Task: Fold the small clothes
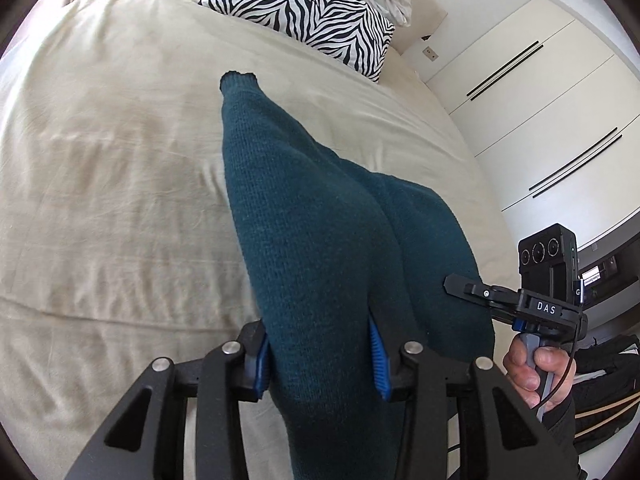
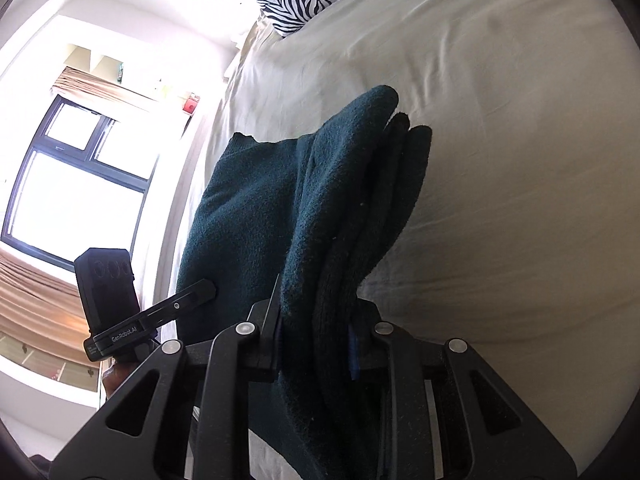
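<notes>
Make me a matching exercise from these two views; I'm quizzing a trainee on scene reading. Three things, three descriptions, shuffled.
Things:
1. knit garment
2. pillow
3. bed sheet

Descriptions:
A. zebra stripes, at the head of the bed
B. dark teal, clamped in both hand-held grippers
C. cream, wrinkled, under everything

Pairs: 1-B, 2-A, 3-C

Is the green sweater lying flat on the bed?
No. The sweater is lifted and bunched, pinched by the left gripper and right gripper above the bed.
</notes>
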A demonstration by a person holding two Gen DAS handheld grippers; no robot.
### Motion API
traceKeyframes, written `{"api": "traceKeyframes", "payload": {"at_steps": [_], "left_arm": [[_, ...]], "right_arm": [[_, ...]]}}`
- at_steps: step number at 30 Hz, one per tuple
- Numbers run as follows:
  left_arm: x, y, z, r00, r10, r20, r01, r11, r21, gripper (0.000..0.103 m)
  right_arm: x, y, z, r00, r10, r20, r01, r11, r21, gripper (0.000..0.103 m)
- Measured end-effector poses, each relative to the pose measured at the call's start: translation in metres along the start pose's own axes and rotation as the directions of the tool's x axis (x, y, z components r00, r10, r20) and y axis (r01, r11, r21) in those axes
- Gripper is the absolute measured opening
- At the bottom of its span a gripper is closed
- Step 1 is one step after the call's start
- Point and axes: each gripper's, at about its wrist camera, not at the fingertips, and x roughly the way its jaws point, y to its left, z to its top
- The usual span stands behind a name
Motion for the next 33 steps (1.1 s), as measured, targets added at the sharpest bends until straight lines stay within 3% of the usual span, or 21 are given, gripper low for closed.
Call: {"api": "traceKeyframes", "payload": {"at_steps": [3, 8, 16, 18, 20, 21, 22, 23, 24, 26, 29, 30, 32, 33], "left_arm": [[-0.010, 0.028, -0.024, 1.000, 0.010, -0.013, -0.010, 0.999, -0.030, 0.042], [-0.001, 0.063, -0.050, 1.000, 0.007, -0.025, -0.009, 0.997, -0.072, 0.047], [0.004, 0.063, -0.058, 1.000, 0.013, 0.010, -0.012, 0.998, -0.064, 0.056], [-0.004, 0.060, -0.061, 0.999, 0.029, 0.032, -0.027, 0.998, -0.065, 0.057], [-0.019, 0.054, -0.065, 0.993, 0.077, 0.084, -0.074, 0.996, -0.044, 0.060], [-0.030, 0.048, -0.069, 0.986, 0.112, 0.121, -0.109, 0.994, -0.027, 0.069], [-0.041, 0.041, -0.073, 0.974, 0.156, 0.166, -0.157, 0.988, -0.009, 0.082], [-0.053, 0.033, -0.077, 0.952, 0.211, 0.221, -0.219, 0.976, 0.010, 0.089], [-0.065, 0.024, -0.083, 0.921, 0.271, 0.279, -0.289, 0.957, 0.024, 0.099], [-0.091, 0.005, -0.097, 0.848, 0.351, 0.397, -0.396, 0.917, 0.036, 0.102], [-0.125, -0.025, -0.119, 0.728, 0.413, 0.547, -0.516, 0.856, 0.041, 0.103], [-0.135, -0.034, -0.126, 0.697, 0.424, 0.578, -0.544, 0.838, 0.042, 0.103], [-0.148, -0.056, -0.134, 0.652, 0.431, 0.623, -0.586, 0.809, 0.054, 0.103], [-0.156, -0.063, -0.138, 0.627, 0.437, 0.645, -0.604, 0.795, 0.049, 0.103]], "right_arm": [[0.024, 0.007, -0.023, 0.999, 0.027, -0.032, -0.026, 0.999, 0.020, 0.022], [0.050, -0.007, -0.052, 0.999, -0.005, -0.048, 0.009, 0.997, 0.079, 0.023], [0.050, -0.036, -0.063, 0.997, 0.075, -0.033, -0.069, 0.983, 0.172, 0.026], [0.037, -0.039, -0.068, 0.999, 0.049, -0.010, -0.046, 0.984, 0.172, 0.029], [0.023, -0.026, -0.070, 0.999, -0.027, 0.019, 0.025, 0.992, 0.122, 0.029], [0.013, -0.016, -0.072, 0.996, -0.082, 0.040, 0.079, 0.994, 0.078, 0.029], [0.003, -0.007, -0.076, 0.988, -0.138, 0.067, 0.136, 0.990, 0.036, 0.031], [-0.008, 0.003, -0.081, 0.977, -0.190, 0.099, 0.191, 0.982, 0.004, 0.033], [-0.019, 0.013, -0.087, 0.962, -0.239, 0.133, 0.244, 0.970, -0.021, 0.035], [-0.039, 0.036, -0.103, 0.915, -0.335, 0.225, 0.358, 0.931, -0.067, 0.051], [-0.066, 0.075, -0.132, 0.825, -0.415, 0.384, 0.499, 0.854, -0.149, 0.066], [-0.072, 0.086, -0.142, 0.800, -0.418, 0.431, 0.526, 0.834, -0.168, 0.070], [-0.084, 0.105, -0.164, 0.755, -0.410, 0.512, 0.561, 0.808, -0.181, 0.088], [-0.090, 0.113, -0.172, 0.727, -0.407, 0.552, 0.579, 0.797, -0.174, 0.092]]}}
